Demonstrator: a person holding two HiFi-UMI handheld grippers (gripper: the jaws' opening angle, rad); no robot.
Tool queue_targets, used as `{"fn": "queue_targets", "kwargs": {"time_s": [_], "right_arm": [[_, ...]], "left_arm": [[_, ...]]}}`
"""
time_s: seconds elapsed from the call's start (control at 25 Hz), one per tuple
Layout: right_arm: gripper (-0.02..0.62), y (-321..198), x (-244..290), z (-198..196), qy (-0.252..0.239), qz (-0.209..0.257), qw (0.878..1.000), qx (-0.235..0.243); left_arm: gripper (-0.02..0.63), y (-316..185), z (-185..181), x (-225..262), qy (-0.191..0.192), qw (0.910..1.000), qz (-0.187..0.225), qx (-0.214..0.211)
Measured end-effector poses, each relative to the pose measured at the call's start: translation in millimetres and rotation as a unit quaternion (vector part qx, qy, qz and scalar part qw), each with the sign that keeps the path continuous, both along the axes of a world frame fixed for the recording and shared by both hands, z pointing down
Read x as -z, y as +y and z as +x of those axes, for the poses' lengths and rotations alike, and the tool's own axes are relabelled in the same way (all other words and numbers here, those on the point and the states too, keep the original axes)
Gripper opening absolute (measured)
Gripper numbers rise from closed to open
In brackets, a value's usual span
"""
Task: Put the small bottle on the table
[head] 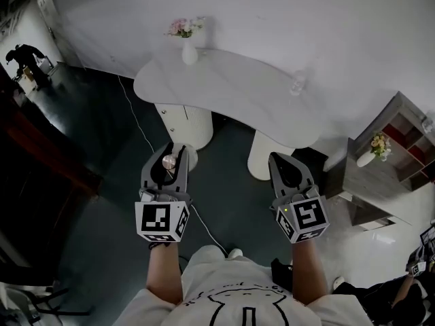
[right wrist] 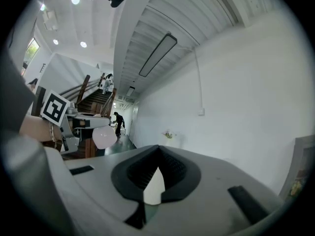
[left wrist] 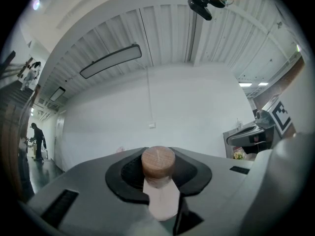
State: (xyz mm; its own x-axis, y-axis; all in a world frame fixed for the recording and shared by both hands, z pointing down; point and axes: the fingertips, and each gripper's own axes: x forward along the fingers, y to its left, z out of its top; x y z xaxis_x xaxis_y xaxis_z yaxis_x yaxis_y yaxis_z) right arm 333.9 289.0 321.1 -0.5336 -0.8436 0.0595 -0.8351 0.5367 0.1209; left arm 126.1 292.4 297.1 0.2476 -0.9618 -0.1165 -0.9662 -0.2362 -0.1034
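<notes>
The small bottle [head: 168, 161], pale with a round wooden stopper [left wrist: 158, 162], sits between the jaws of my left gripper [head: 170, 156], which is shut on it. In the left gripper view the stopper rises from the dark pads and the pale body [left wrist: 162, 199] runs down between them. My right gripper [head: 277, 160] is held level beside it, jaws closed to a point with nothing in them; the right gripper view shows its tips [right wrist: 157, 149] meeting. Ahead stands the white kidney-shaped table [head: 245, 97], beyond both grippers.
On the table stand a white vase with pink flowers [head: 188, 46] at its far left and a clear glass [head: 298, 83] at the right. A grey shelf unit [head: 391, 151] with another flower vase [head: 372, 153] is to the right. A cable [head: 139, 131] crosses the dark floor. A person [head: 27, 61] is far left.
</notes>
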Motion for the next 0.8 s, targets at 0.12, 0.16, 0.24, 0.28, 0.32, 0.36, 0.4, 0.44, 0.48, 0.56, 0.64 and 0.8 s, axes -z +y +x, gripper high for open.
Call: {"fn": "queue_targets", "kwargs": {"time_s": [0.12,0.16,0.24,0.28,0.32,0.36,0.4,0.44,0.48,0.56,0.64,0.8], "right_arm": [[-0.008,-9,-4,5,-0.002,0.000,1.000,0.006],[-0.008,-12,-6,5,-0.002,-0.002,1.000,0.007],[-0.008,-20,-9,6,-0.003,-0.006,1.000,0.009],[-0.008,-25,-10,6,-0.004,-0.007,1.000,0.009],[-0.008,-30,-10,6,-0.004,-0.006,1.000,0.010],[-0.008,-35,-10,6,-0.003,-0.005,1.000,0.011],[-0.008,-40,-10,5,-0.003,-0.002,1.000,0.010],[-0.008,-45,-9,4,-0.003,0.001,1.000,0.010],[-0.008,-51,-9,3,-0.003,0.004,1.000,0.009],[-0.008,-64,-9,0,-0.004,0.009,1.000,0.005],[-0.008,-79,-9,-6,-0.006,0.011,1.000,0.001],[-0.008,-114,-8,-24,-0.007,0.013,1.000,0.001]], "left_arm": [[0.110,-9,5,-2,-0.002,1.0000,0.000,0.005],[0.110,-11,5,-2,-0.003,1.0000,-0.001,0.006],[0.110,-19,7,-3,-0.005,1.0000,-0.002,0.007],[0.109,-23,7,-3,-0.006,1.0000,-0.003,0.007],[0.110,-28,8,-4,-0.007,0.9999,-0.003,0.007],[0.110,-33,8,-4,-0.008,0.9999,-0.003,0.006],[0.110,-38,7,-4,-0.009,0.9999,-0.002,0.006],[0.109,-44,7,-5,-0.010,0.9999,-0.001,0.004],[0.110,-50,5,-5,-0.010,0.9999,0.000,0.003],[0.110,-64,2,-6,-0.011,0.9999,0.002,-0.001],[0.110,-81,-3,-7,-0.012,0.9999,0.002,-0.006],[0.110,-119,-18,-8,-0.013,0.9999,0.001,-0.011]]}}
